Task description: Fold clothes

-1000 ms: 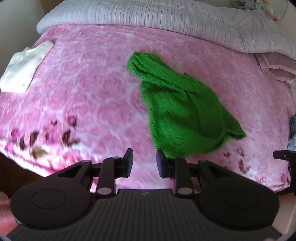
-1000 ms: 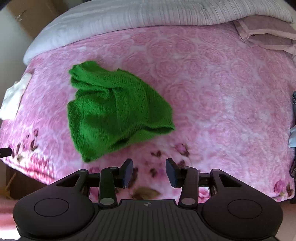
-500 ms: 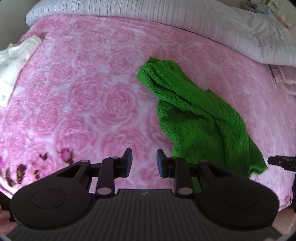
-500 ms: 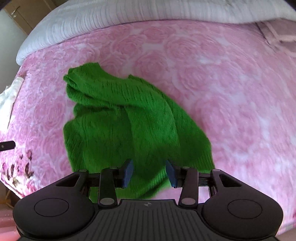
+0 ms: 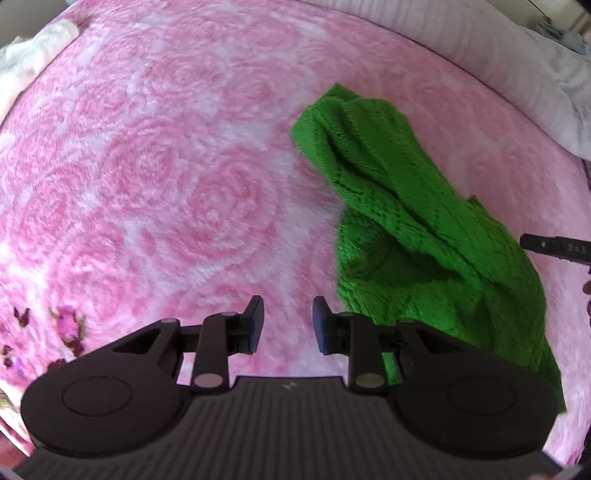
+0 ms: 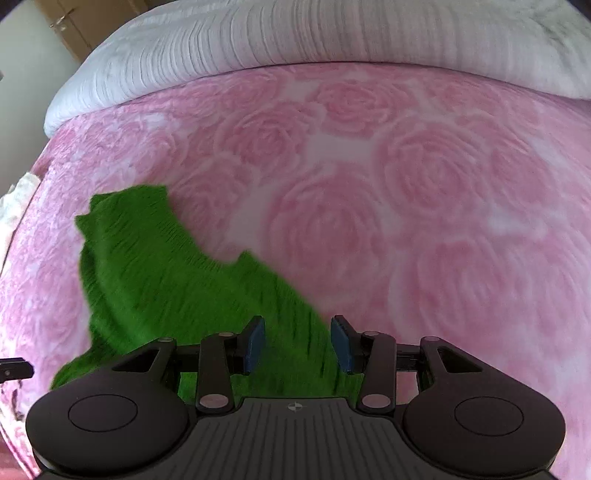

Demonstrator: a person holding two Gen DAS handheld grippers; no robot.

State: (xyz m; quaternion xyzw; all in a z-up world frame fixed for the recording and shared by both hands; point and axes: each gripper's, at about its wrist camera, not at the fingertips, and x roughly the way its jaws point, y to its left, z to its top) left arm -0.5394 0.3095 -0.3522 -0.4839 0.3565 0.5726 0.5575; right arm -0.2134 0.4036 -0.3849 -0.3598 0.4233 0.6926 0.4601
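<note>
A crumpled green knitted garment (image 5: pixel 417 236) lies on the pink rose-patterned blanket (image 5: pixel 184 184). My left gripper (image 5: pixel 288 323) is open and empty, low over bare blanket just left of the garment's near edge. In the right wrist view the garment (image 6: pixel 162 280) fills the lower left. My right gripper (image 6: pixel 298 345) is open, with the garment's right part lying between and under its fingers. The right gripper's tip shows at the right edge of the left wrist view (image 5: pixel 554 247).
A white striped quilt (image 6: pixel 295 44) is bunched along the far side of the bed. A white cloth (image 5: pixel 29 70) lies at the far left of the blanket. A wooden door (image 6: pixel 70 22) stands beyond the bed's left corner.
Both grippers have moved forward and down toward the bed. The right gripper has come over the green garment. The left has advanced beside its left edge. Both stay open.
</note>
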